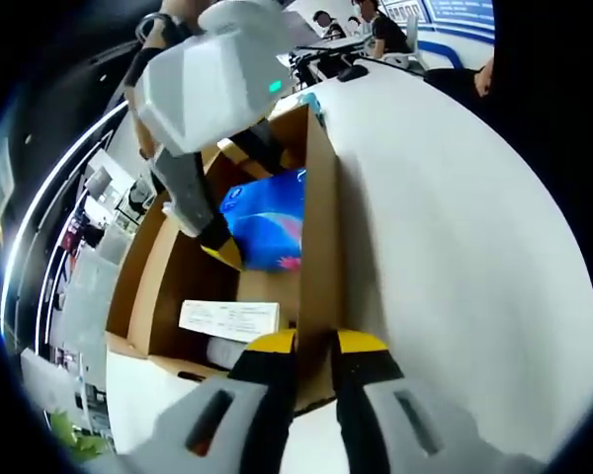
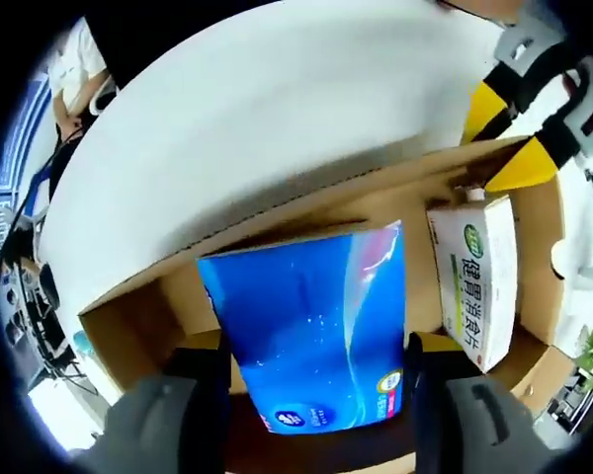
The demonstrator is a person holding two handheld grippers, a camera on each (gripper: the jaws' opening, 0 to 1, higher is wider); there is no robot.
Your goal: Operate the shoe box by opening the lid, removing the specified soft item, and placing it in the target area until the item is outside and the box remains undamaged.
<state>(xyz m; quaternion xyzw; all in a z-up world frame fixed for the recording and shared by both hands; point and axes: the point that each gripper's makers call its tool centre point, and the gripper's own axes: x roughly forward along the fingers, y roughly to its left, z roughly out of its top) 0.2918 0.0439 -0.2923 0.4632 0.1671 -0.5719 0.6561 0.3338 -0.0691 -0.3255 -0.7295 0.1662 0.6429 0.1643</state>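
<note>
- Two grippers work at one open brown cardboard shoe box (image 1: 321,197) that sits on a white table (image 1: 455,257).
- Left gripper view, left side: the right gripper (image 1: 222,247) reaches down into the box from above, its grey body and black, yellow-tipped jaws against a blue soft pack (image 1: 267,222) lying inside.
- Nearer the camera, a white carton (image 1: 229,318) with printed text lies on the box floor.
- At the bottom, the left gripper (image 1: 314,348) has its yellow-tipped jaws pinched on the upright side wall of the box.
- Right gripper view, centre: the blue soft pack (image 2: 311,331) sits between the right gripper's (image 2: 316,390) two dark jaws, which press against its sides.
- To the right, the white carton (image 2: 476,286), green logo showing, lies just beside the pack.
- Upper right: the left gripper (image 2: 504,138) clamps the box edge.
</note>
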